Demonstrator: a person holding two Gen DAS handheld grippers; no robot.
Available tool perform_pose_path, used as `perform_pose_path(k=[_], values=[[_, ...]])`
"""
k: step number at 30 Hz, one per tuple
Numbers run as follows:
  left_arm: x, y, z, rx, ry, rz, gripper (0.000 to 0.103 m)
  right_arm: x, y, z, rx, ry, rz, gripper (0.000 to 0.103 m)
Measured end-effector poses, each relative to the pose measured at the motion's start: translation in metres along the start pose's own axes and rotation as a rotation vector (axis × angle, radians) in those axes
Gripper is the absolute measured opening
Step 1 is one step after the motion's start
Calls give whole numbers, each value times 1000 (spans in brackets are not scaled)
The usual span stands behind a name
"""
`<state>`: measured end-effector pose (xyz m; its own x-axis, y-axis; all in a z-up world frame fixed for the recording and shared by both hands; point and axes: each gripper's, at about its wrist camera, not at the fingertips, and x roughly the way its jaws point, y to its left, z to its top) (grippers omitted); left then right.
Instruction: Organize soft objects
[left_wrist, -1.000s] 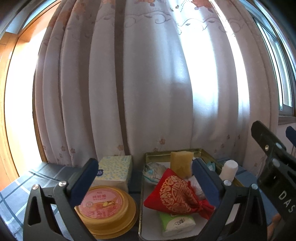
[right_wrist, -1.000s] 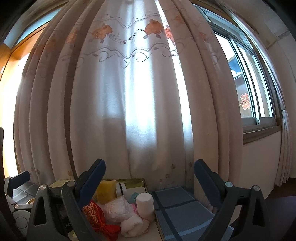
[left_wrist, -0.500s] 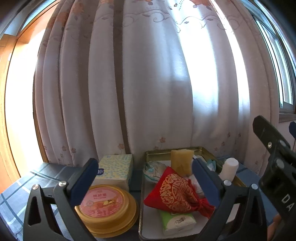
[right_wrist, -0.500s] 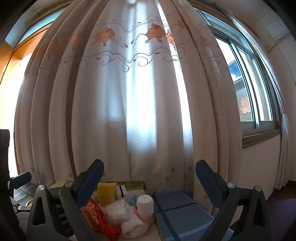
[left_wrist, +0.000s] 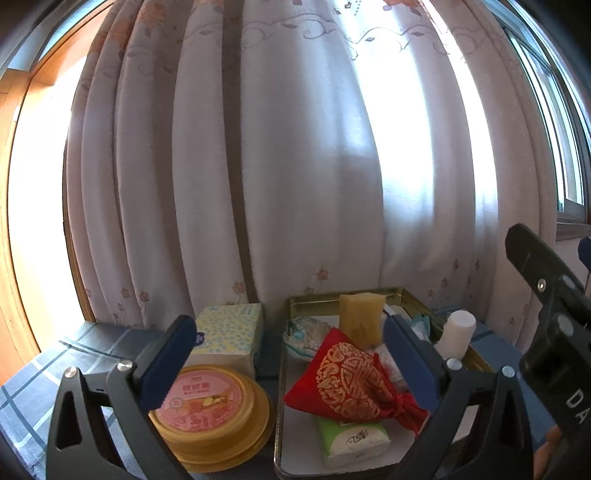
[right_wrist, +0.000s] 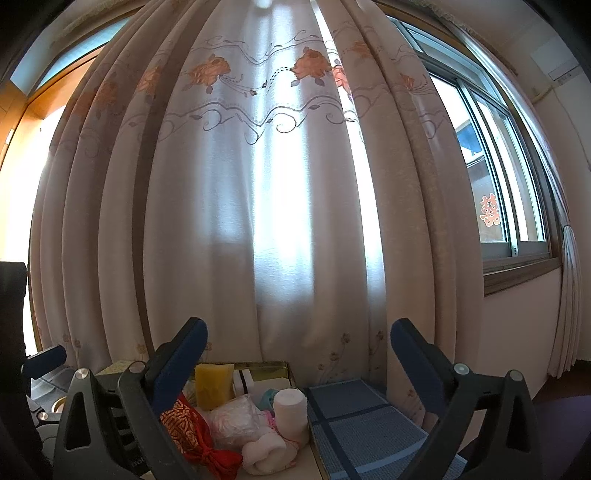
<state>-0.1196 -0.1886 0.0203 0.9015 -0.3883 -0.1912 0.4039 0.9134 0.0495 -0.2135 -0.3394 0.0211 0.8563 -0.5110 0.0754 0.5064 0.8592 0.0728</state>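
A gold metal tray (left_wrist: 282, 373) sits on the blue checked cloth. In it lie a red pouch with gold print (left_wrist: 349, 384), a yellow sponge (left_wrist: 360, 319), a green-and-white tissue pack (left_wrist: 352, 439), a white bandage roll (left_wrist: 456, 332) and a wrapped mask (left_wrist: 306, 332). My left gripper (left_wrist: 288, 354) hangs open above the tray's near side, holding nothing. My right gripper (right_wrist: 295, 350) is open and empty too, raised to the right of the tray (right_wrist: 284, 367). There the pouch (right_wrist: 188, 428), sponge (right_wrist: 212, 384), roll (right_wrist: 290, 406), a clear bag (right_wrist: 236, 421) and pink-white cloth (right_wrist: 266, 452) show.
A yellow round lidded tub with a pink label (left_wrist: 207, 406) and a dotted tissue box (left_wrist: 225, 336) stand left of the tray. Long floral curtains (left_wrist: 280, 166) hang right behind the table. A window (right_wrist: 509, 177) is at the right. The right gripper's body (left_wrist: 554, 332) crosses the left view's edge.
Both grippers have risen and tilted up slightly, so the tray and its contents sit lower in the views. Both stay open; nothing on the table has moved.
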Motion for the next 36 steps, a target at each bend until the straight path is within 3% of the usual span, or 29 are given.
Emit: perform_pose_path(k=[36], values=[[-1, 2, -1, -3, -3, -7, 103, 0, 1, 0, -2, -2, 2, 102]])
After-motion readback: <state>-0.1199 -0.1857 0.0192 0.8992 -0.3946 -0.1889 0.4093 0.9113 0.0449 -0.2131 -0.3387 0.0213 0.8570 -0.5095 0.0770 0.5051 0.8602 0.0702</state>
